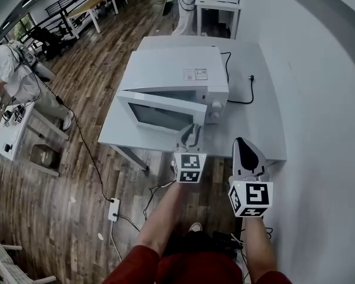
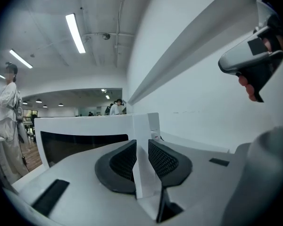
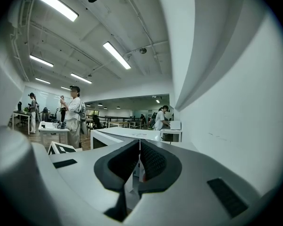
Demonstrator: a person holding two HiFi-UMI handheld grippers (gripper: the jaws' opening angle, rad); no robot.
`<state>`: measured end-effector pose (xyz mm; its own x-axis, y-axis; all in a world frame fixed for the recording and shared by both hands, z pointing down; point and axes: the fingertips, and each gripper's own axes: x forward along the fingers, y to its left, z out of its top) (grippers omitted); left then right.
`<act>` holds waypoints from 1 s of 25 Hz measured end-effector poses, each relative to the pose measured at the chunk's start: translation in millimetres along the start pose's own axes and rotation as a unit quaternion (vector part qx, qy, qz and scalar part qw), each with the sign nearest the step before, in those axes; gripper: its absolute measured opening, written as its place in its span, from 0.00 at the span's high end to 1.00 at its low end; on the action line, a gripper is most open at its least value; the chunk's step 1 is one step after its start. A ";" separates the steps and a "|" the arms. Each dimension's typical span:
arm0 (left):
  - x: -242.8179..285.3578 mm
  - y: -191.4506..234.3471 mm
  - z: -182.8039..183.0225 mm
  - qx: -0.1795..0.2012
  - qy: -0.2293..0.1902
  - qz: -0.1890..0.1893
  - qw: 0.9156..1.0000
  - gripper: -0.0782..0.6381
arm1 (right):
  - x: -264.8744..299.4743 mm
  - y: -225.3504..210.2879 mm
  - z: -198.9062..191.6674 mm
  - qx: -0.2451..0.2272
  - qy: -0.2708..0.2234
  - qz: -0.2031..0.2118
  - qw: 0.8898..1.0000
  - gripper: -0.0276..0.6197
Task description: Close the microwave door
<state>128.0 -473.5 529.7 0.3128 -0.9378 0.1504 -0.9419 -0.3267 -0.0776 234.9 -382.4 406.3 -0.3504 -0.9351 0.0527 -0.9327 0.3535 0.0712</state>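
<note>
Microwave door (image 1: 160, 116) ajar at the front of the microwave (image 1: 177, 70), free edge clamped between the narrowly parted jaws of the left gripper (image 1: 192, 129). Right gripper (image 1: 241, 144) just right of the microwave's front, jaws nearly together, empty.

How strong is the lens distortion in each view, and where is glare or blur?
Head view: strong fisheye bend in the wall and floor planks, dark corners, even light, microwave sharp. Left gripper view: round dark border, ceiling lamp overexposed, microwave door sharp. Right gripper view: same border, glaring ceiling lamps, far room slightly soft.
</note>
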 end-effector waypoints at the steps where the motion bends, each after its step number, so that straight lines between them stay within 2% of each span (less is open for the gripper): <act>1: 8.1 -0.4 0.5 0.001 0.000 0.000 1.000 0.76 | 2.8 -4.6 -1.9 0.001 0.002 -0.002 1.000 0.91; 11: 59.9 8.1 15.3 0.002 -0.016 -0.003 1.000 0.76 | 45.0 -23.8 -13.9 0.007 0.014 -0.012 1.000 0.91; 16: 70.0 15.3 14.7 -0.013 -0.025 -0.003 1.000 0.78 | 68.1 -26.0 -15.4 0.012 0.017 -0.012 1.000 0.91; 25: 76.2 15.5 18.1 -0.008 -0.041 -0.022 0.999 0.78 | 100.2 -21.7 -19.3 0.021 0.017 -0.011 1.000 0.91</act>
<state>139.4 -552.2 522.1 0.3618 -0.9295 0.0721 -0.9289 -0.3659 -0.0570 221.7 -483.3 429.3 -0.3277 -0.9408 0.0862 -0.9430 0.3313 0.0309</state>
